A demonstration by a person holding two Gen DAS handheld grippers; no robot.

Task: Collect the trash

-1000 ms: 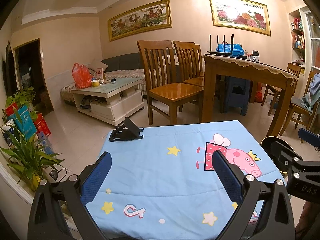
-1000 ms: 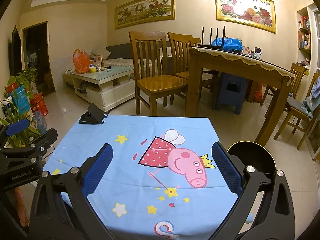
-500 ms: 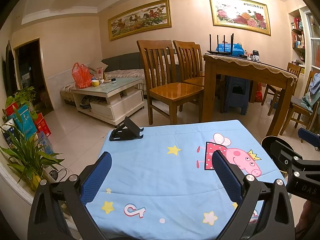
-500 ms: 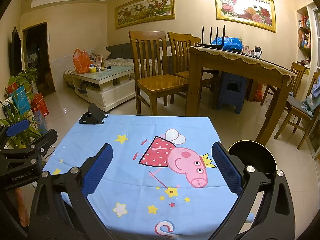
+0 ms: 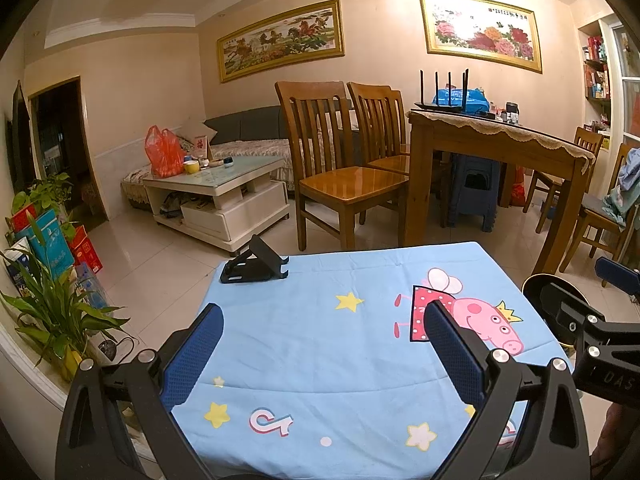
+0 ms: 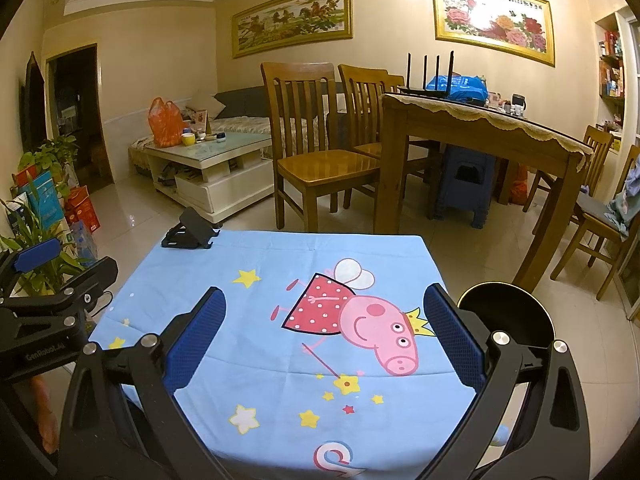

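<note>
A small table under a light blue cartoon-pig cloth is in front of me. No loose trash shows on the cloth. A black round bin stands on the floor at the table's right edge; it also shows in the left wrist view. My left gripper is open and empty above the cloth's near left part. My right gripper is open and empty above the near right part. Each gripper shows in the other's view, the right one and the left one.
A black folding phone stand sits on the cloth's far left corner. Wooden chairs and a dining table stand beyond. A white coffee table with an orange bag is far left. Plants line the left.
</note>
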